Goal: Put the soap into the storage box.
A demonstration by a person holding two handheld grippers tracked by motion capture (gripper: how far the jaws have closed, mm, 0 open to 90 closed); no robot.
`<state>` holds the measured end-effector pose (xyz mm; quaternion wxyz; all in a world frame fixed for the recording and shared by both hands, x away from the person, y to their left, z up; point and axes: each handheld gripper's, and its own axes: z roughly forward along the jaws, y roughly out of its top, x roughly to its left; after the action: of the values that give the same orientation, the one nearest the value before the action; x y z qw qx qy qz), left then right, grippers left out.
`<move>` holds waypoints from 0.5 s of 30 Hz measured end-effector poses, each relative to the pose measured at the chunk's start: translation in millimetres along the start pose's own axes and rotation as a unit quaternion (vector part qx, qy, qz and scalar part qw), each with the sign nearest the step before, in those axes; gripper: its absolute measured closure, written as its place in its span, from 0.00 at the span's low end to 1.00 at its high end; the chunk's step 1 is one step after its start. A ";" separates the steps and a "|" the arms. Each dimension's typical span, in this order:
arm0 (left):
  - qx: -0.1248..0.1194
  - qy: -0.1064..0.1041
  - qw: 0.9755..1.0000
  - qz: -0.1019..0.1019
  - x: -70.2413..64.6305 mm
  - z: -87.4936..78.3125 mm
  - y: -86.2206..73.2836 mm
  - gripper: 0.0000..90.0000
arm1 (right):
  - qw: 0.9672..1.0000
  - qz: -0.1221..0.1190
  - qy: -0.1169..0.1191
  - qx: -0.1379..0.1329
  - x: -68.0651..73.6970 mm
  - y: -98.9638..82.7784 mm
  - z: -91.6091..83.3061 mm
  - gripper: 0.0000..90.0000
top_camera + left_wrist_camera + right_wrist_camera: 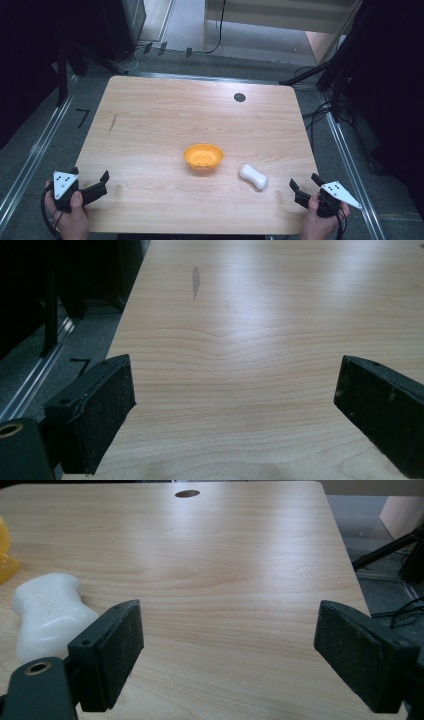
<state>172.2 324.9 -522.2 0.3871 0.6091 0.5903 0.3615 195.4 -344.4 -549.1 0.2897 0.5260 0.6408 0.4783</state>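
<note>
You held the right gripper (305,184) at the table's (150,115) near right corner, about five o'clock from the table's middle, with its jaws spread wide and nothing between them. In the right gripper view the two black pads (120,650) stood far apart over bare wood. The white dumbbell-shaped piece (253,176) lay on the table just beside that gripper, at roughly ten o'clock from it, close to the left jaw but not touching it; in the right gripper view it (47,612) sat just beyond the left pad.

The orange bowl (203,156) stood near the table's middle, at nine to ten o'clock from the white piece and a little apart from it, with small dots showing inside.

You kept the left gripper (100,186) at the near left corner, around seven o'clock from the table's middle, well apart from the bowl. Its jaws were also wide apart and held nothing; the left gripper view showed plain wood between them. A dark round hole (239,97) sat at the far side, near one o'clock.
</note>
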 end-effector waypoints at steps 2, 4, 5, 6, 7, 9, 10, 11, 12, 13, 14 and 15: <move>0.002 0.003 1.000 0.001 0.1 0.4 0.2 0.04 | 1.000 -0.005 -0.001 0.005 1.3 0.2 0.6 0.14; 0.001 0.005 1.000 -0.002 0.1 0.4 0.2 0.04 | 1.000 -0.006 -0.001 0.007 1.8 0.2 0.6 0.14; 0.000 0.006 1.000 -0.002 0.1 0.1 0.0 0.04 | 1.000 -0.004 0.000 0.008 1.4 0.2 0.7 0.14; -0.001 0.004 1.000 -0.003 0.3 -0.1 -0.1 0.04 | 1.000 -0.001 0.003 0.010 0.8 0.4 1.1 0.14; -0.001 0.003 1.000 -0.002 0.4 -0.2 -0.1 0.04 | 1.000 0.003 0.008 0.018 -0.4 1.0 2.3 0.14; -0.004 0.003 1.000 -0.002 -0.1 -0.5 -0.3 0.05 | 0.999 0.008 0.028 0.038 -2.9 2.3 5.8 0.14; -0.003 0.003 1.000 -0.002 -0.3 -0.7 -0.4 0.07 | 0.998 0.013 0.036 0.052 -4.3 3.2 7.2 0.14; -0.003 0.001 1.000 -0.001 -0.6 -0.7 -0.5 0.07 | 0.997 0.015 0.041 0.057 -5.2 3.8 7.9 0.14; -0.002 0.001 1.000 0.002 -0.8 -0.7 -0.4 0.07 | 0.996 0.019 0.049 0.070 -6.4 4.9 8.8 0.14; -0.002 0.000 1.000 0.002 -1.0 -0.7 -0.4 0.07 | 0.995 0.018 0.053 0.084 -7.2 6.3 9.9 0.14; -0.002 0.000 1.000 0.003 -0.9 -0.6 -0.4 0.07 | 0.994 0.011 0.056 0.097 -8.0 8.3 10.5 0.14; 0.001 -0.002 1.000 0.002 -0.5 -0.5 -0.2 0.07 | 0.992 0.002 0.055 0.110 -8.4 10.9 10.5 0.14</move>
<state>171.7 324.4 -522.1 0.3868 0.6112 0.5885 0.3612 211.3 -349.3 -544.1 0.1934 0.5287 0.7032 0.4343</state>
